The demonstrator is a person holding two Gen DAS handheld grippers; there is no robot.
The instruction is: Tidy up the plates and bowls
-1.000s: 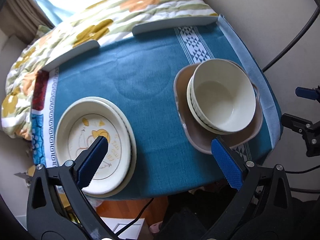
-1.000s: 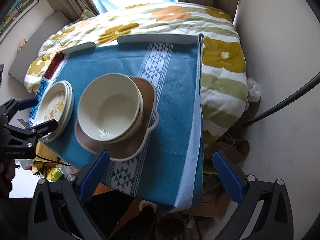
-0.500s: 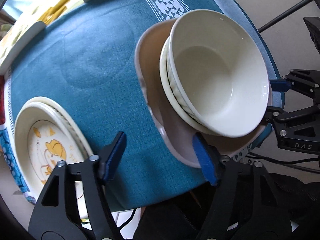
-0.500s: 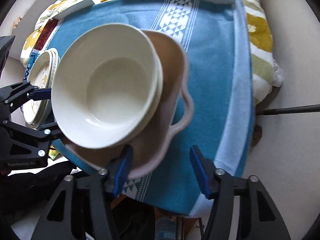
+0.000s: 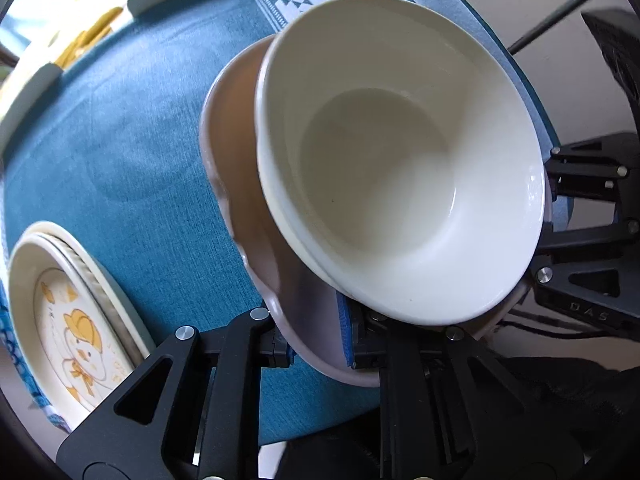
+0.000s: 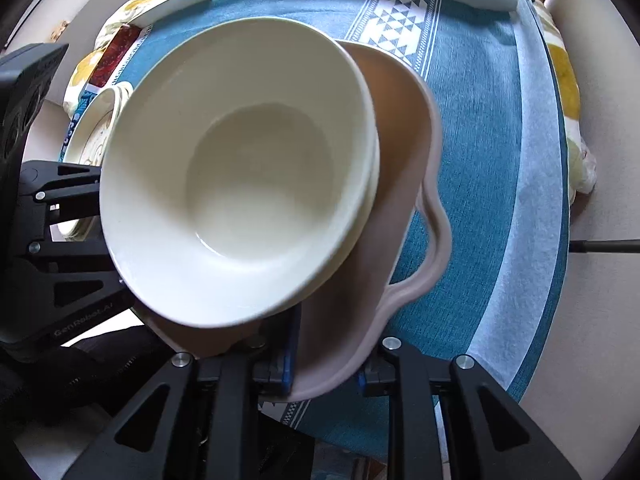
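Blue tablecloth [image 5: 120, 152] fills both frames; my left gripper [image 5: 316, 344] and right gripper [image 6: 328, 364] have just closed onto opposite near-rim corners of the pink plate [image 6: 400, 140], cream bowls [image 5: 400, 160] stacked above centre.

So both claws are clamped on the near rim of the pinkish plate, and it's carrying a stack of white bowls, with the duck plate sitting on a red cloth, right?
Not quite: the cloth under the duck plate is blue, not red, as the left wrist view shows. The rest holds: the left claw and right claw have just closed onto the near rim of the pinkish plate, which carries the stacked white bowls.
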